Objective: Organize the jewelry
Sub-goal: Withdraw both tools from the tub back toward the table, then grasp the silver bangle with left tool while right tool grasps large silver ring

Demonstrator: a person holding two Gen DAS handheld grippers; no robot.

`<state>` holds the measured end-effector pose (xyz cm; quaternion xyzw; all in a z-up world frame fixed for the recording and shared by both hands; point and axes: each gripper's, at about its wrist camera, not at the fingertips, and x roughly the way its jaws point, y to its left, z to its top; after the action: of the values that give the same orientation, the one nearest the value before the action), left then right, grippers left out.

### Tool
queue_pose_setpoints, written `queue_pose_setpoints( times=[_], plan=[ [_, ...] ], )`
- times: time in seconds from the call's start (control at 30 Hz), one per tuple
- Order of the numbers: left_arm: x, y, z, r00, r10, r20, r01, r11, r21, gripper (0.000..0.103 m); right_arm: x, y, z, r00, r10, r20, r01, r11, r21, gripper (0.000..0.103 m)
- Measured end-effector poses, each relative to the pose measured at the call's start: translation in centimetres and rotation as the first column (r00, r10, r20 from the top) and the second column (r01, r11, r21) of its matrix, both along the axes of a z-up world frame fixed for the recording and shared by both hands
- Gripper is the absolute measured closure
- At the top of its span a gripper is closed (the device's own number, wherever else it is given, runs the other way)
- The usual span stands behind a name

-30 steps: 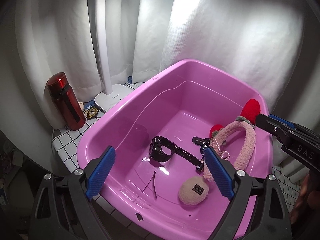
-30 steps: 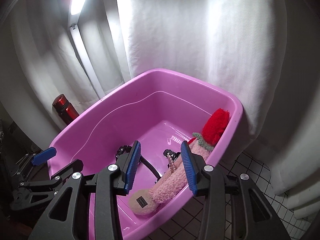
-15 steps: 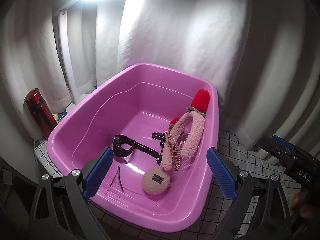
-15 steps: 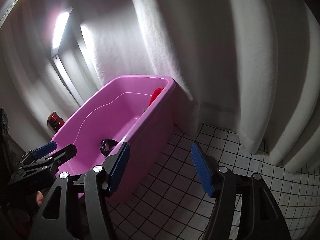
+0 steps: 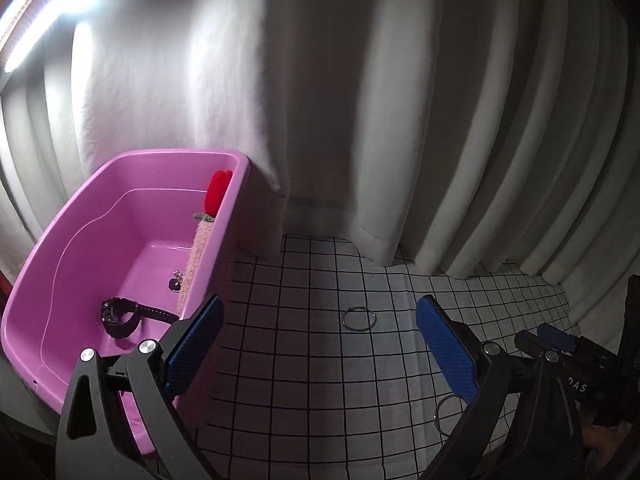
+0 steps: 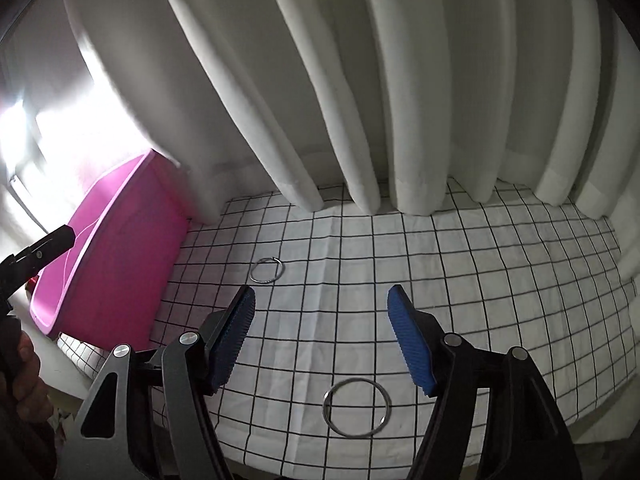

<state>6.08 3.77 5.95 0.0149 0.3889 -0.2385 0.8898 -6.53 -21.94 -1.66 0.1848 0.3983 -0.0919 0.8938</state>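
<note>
Two silver bangles lie on the checked cloth. The far one (image 5: 359, 319) (image 6: 266, 269) sits mid-table ahead of my open, empty left gripper (image 5: 318, 340). The near one (image 6: 356, 407) (image 5: 442, 412) lies just below and between the fingers of my open, empty right gripper (image 6: 321, 312). The pink tub (image 5: 48, 280) (image 6: 120, 248) stands at the left and holds a black watch (image 5: 124, 316), a pink fluffy headband (image 5: 196, 256) with a red pom (image 5: 217, 194), and a small dark piece (image 5: 175, 286).
White curtains (image 6: 360, 80) close off the back and right of the table. The checked cloth (image 6: 480, 280) ends at the front edge near me. The right gripper's body (image 5: 568, 364) shows at lower right in the left wrist view. A bright lamp (image 5: 36, 28) glares at upper left.
Both grippers have swung right, away from the tub and out over the checked cloth. The two bangles have come into view. Both stay open.
</note>
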Motion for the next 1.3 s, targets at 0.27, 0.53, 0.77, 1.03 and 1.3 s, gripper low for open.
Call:
queue_pose_setpoints(
  times=[0.27,0.53,0.77,1.03,1.3],
  plan=[
    [0.7,-5.9,-6.0,0.984,-0.136,-0.118,0.141,0.989,0.038,0.008,-4.1,0.1,-6.0,0.991,-0.095,-0.089,0.100,0.994,0.052,0.037],
    [2.4,-8.1,-12.5,0.972,-0.162,-0.173,0.183,0.976,0.115,0.008,-5.3,2.9,-12.2,0.984,-0.088,-0.156,0.101,0.992,0.075,0.037],
    [3.6,-9.4,-16.2,0.966,-0.179,-0.186,0.208,0.967,0.148,0.008,-5.0,4.0,-14.8,0.980,-0.098,-0.175,0.112,0.991,0.076,0.037],
    [4.8,-10.5,-18.4,0.962,-0.189,-0.196,0.221,0.962,0.157,0.008,-4.9,4.0,-15.6,0.977,-0.114,-0.180,0.125,0.991,0.050,0.037],
    [6.0,-11.5,-19.8,0.964,-0.182,-0.192,0.216,0.960,0.176,0.008,-4.9,4.0,-16.4,0.975,-0.118,-0.189,0.126,0.991,0.034,0.037]
  ],
)
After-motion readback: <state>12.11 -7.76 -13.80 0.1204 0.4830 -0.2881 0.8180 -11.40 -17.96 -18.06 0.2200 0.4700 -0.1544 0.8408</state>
